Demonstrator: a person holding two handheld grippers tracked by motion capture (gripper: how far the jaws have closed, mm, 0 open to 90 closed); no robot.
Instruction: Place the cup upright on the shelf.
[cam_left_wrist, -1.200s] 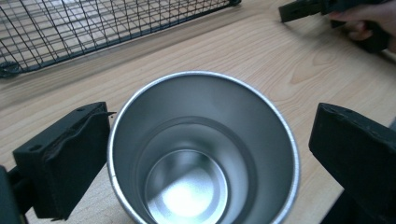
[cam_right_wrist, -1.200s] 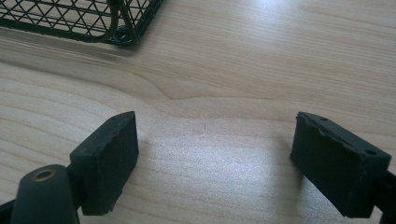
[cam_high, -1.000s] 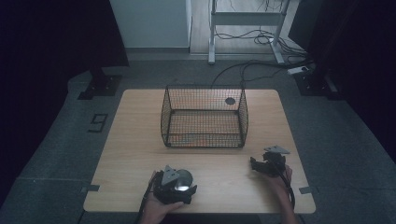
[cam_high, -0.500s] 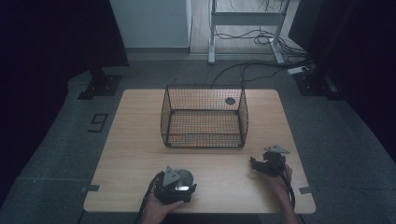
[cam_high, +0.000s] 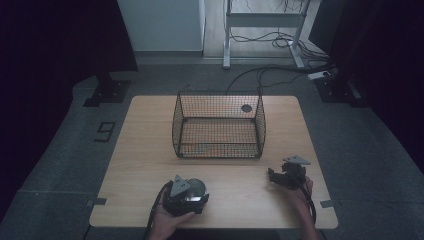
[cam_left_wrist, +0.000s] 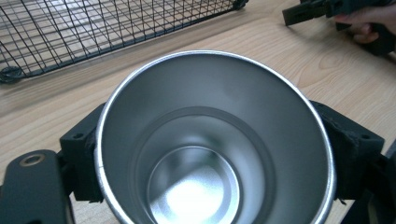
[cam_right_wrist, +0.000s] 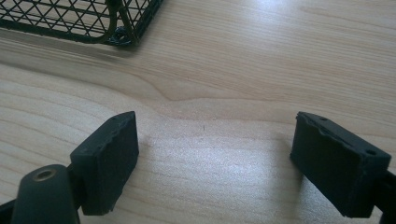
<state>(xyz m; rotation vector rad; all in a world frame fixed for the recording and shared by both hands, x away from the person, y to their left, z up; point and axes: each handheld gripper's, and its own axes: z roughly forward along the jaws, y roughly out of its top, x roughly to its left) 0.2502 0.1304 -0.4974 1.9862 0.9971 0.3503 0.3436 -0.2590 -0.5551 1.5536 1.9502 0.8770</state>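
Note:
A shiny steel cup (cam_left_wrist: 215, 140) stands open-mouthed between the black jaws of my left gripper (cam_left_wrist: 217, 158). Both pads press on its sides, and the jaws have just been closing on it. In the high view the cup (cam_high: 196, 188) and the left gripper (cam_high: 187, 197) sit near the table's front edge, left of centre. My right gripper (cam_high: 274, 177) rests low at the front right. Its jaws (cam_right_wrist: 229, 158) stand wide apart over bare wood with nothing between them. The left gripper view also shows the right gripper (cam_left_wrist: 322, 9) at the top right.
A black wire basket (cam_high: 218, 150) stands in the middle of the wooden table (cam_high: 140, 165), beyond both grippers; its near wall (cam_left_wrist: 93, 28) and a corner (cam_right_wrist: 116, 32) show close by. A small dark disc (cam_high: 246, 108) lies near the basket's far right corner.

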